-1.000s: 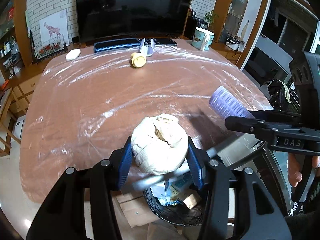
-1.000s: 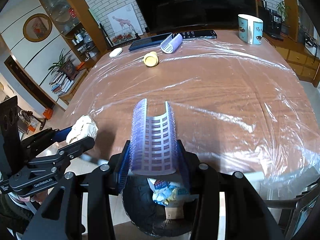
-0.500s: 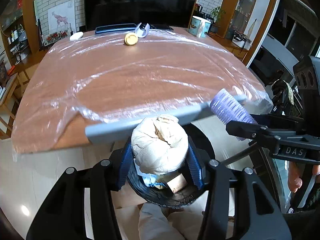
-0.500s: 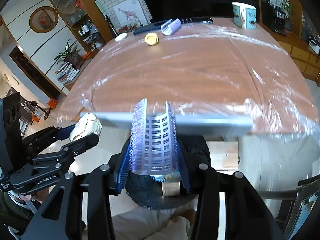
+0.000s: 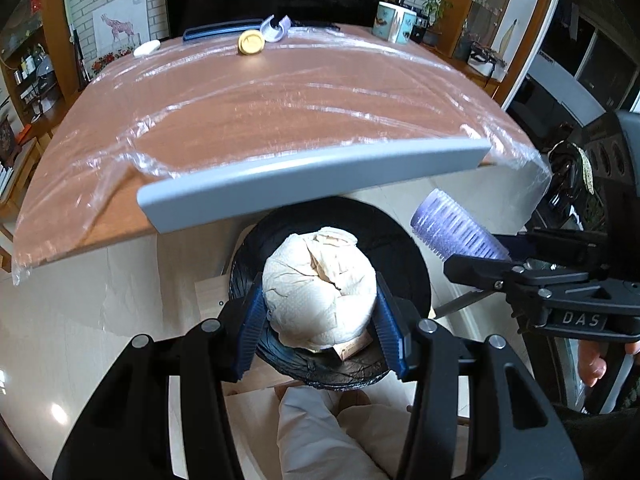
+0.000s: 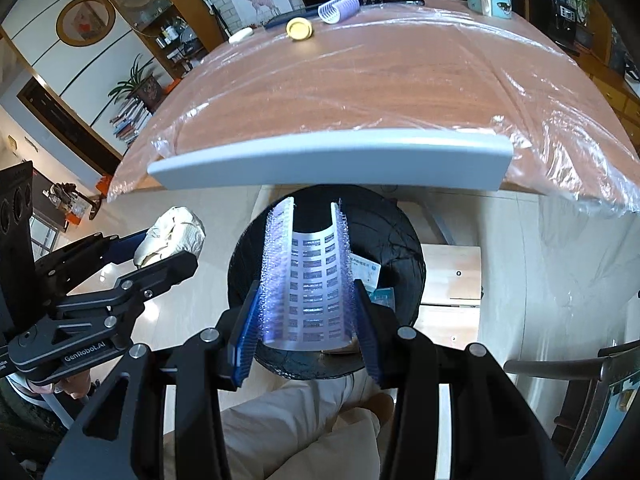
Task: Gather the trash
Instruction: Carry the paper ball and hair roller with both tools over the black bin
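- Left gripper (image 5: 320, 300): jaws clamped on a crumpled paper wad (image 5: 320, 288), held directly above the mouth of the black-lined trash bin (image 5: 404, 248), which stands on the floor below the table edge.
- Right gripper (image 6: 306, 300): jaws pinch a purple hair roller (image 6: 307, 280) by its sides, open trough up, also over the bin mouth; packaging scraps (image 6: 366, 272) lie inside.
- The two grippers sit side by side, apart, neither load touching the bin rim.
- Grey edge strip (image 5: 316, 178) of the table (image 5: 280, 100) runs just beyond the bin; open floor to both sides.
- Table under wrinkled clear plastic film; far end holds a yellow lid (image 5: 251, 42), a second roller (image 6: 338, 9) and a mug (image 5: 394, 23).
- Against half a second ago: both loads were level with the table edge; now they have pulled back and hang squarely over the bin.
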A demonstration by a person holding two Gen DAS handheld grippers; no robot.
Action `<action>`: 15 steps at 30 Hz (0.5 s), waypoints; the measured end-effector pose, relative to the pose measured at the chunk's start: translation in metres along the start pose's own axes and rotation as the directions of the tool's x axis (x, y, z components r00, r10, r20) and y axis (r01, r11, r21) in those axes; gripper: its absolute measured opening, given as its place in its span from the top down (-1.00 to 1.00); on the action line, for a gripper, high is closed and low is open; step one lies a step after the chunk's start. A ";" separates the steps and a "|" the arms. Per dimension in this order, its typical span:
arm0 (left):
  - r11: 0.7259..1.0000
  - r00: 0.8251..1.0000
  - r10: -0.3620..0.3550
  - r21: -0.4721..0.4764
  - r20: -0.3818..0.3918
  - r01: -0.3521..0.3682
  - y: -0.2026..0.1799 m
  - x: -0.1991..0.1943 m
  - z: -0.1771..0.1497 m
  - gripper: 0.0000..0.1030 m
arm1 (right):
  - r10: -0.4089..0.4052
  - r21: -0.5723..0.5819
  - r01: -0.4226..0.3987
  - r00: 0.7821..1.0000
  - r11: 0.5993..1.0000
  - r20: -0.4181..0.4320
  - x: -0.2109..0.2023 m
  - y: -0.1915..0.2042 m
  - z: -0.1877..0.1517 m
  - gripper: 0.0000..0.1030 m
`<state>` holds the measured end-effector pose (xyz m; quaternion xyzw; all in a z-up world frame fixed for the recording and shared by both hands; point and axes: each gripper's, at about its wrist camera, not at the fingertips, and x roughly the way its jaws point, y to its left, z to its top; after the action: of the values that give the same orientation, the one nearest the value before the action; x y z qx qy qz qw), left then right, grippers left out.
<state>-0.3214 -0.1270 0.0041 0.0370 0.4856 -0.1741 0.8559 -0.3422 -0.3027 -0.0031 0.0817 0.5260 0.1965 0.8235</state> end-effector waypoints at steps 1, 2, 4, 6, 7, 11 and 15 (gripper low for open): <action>1.000 1.000 0.002 0.001 -0.005 -0.002 0.000 0.002 -0.001 0.00 | -0.001 -0.002 0.001 1.000 1.000 -0.003 0.001 0.001 0.002 0.16; 1.000 1.000 0.005 0.004 -0.014 -0.005 0.000 0.005 -0.002 0.00 | -0.004 -0.004 0.004 1.000 1.000 -0.008 0.003 0.001 0.002 0.16; 1.000 1.000 0.009 0.009 -0.026 -0.008 0.000 0.010 -0.005 0.00 | -0.010 -0.007 0.009 1.000 1.000 -0.020 0.009 0.000 0.001 0.16; 1.000 0.999 0.013 0.014 -0.040 -0.012 0.001 0.015 -0.007 0.00 | -0.017 -0.009 0.017 0.999 1.000 -0.032 0.014 -0.001 0.000 0.16; 1.000 0.999 0.013 0.016 -0.047 -0.012 0.001 0.018 -0.007 0.00 | -0.021 -0.009 0.021 0.999 1.000 -0.037 0.017 -0.002 0.000 0.16; 1.000 0.997 0.017 0.026 -0.074 -0.016 0.002 0.028 -0.009 0.00 | -0.028 0.004 0.028 0.998 1.000 -0.057 0.028 -0.008 -0.001 0.16; 0.999 0.995 0.020 0.029 -0.099 -0.017 0.004 0.039 -0.010 0.00 | -0.037 0.010 0.037 0.996 0.999 -0.078 0.037 -0.011 -0.003 0.16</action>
<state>-0.3102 -0.1309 -0.0344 0.0620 0.5247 -0.1709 0.8317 -0.3285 -0.2973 -0.0391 0.0688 0.5599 0.1813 0.8055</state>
